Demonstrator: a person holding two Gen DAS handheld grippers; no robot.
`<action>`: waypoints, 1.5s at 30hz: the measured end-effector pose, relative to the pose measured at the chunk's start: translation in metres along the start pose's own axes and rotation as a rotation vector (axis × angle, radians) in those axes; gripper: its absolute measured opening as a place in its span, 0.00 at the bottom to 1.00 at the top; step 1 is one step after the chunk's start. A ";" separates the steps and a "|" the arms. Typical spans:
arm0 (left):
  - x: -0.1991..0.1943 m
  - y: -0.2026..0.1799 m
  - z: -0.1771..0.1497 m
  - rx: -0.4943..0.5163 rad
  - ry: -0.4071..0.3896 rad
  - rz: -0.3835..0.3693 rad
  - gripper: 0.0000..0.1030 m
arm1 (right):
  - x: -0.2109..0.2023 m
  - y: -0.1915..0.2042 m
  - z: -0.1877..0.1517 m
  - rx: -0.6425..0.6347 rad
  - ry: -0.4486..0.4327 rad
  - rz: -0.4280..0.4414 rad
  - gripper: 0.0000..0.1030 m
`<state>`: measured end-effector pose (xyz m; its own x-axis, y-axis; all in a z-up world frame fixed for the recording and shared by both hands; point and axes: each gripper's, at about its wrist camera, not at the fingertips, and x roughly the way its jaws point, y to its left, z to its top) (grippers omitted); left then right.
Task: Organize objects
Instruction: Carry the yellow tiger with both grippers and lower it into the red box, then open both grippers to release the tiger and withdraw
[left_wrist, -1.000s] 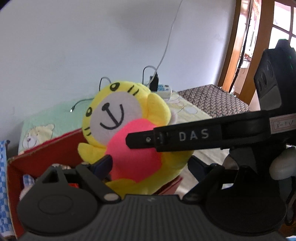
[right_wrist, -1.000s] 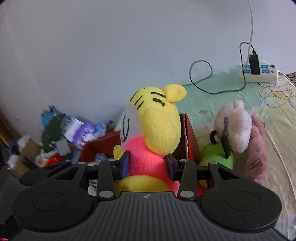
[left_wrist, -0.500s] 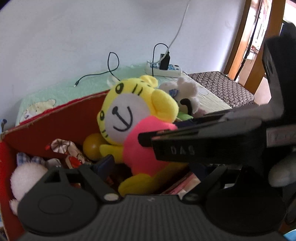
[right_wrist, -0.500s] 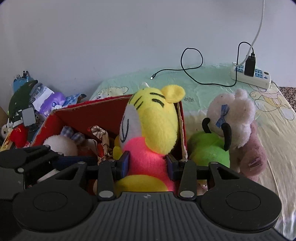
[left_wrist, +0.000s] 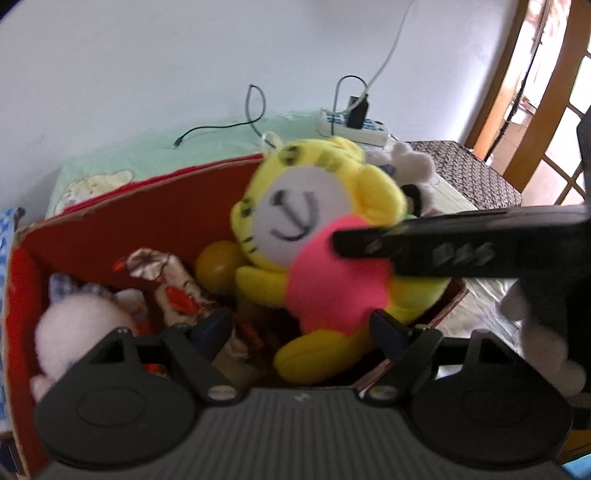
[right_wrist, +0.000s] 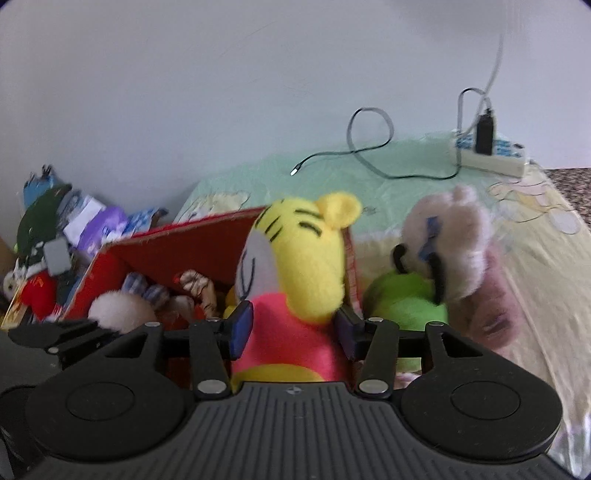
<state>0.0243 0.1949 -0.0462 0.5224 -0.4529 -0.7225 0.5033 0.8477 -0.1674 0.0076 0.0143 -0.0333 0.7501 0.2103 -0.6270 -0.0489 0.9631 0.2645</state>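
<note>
A yellow tiger plush (left_wrist: 314, 221) with a pink belly stands at the right end of a red cardboard box (left_wrist: 147, 214), feet down inside it. In the right wrist view the tiger plush (right_wrist: 306, 266) sits between the jaws of my right gripper (right_wrist: 293, 328), which are opening, and the left pad has drawn slightly off the pink belly. My right gripper's finger (left_wrist: 443, 251) crosses the belly in the left wrist view. My left gripper (left_wrist: 299, 328) is closing with the plush's legs between its pads; the left pad is clear of it.
The red box (right_wrist: 177, 247) also holds a white plush (left_wrist: 74, 325), a yellow ball (left_wrist: 218, 262) and a wrapped toy (left_wrist: 166, 273). On the bed to its right lie a green plush (right_wrist: 402, 302) and a pink-white plush (right_wrist: 461, 251). Behind are a power strip (right_wrist: 491, 158) and a cable.
The tiger plush has come down from above the box into its right end. The left gripper sank toward the box with it. The right gripper's pads stand wider apart.
</note>
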 end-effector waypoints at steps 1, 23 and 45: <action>-0.002 0.003 -0.001 -0.011 -0.001 0.005 0.80 | -0.003 -0.003 0.000 0.019 -0.006 0.014 0.48; 0.040 -0.015 0.018 0.008 0.135 0.249 0.69 | -0.016 -0.034 -0.007 0.171 -0.045 0.112 0.28; -0.010 -0.095 0.041 -0.027 -0.008 0.208 0.66 | -0.058 -0.147 -0.023 0.299 -0.050 0.016 0.29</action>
<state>0.0000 0.1073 0.0044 0.6187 -0.2694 -0.7379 0.3653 0.9303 -0.0334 -0.0438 -0.1356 -0.0522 0.7825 0.2099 -0.5862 0.1292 0.8662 0.4827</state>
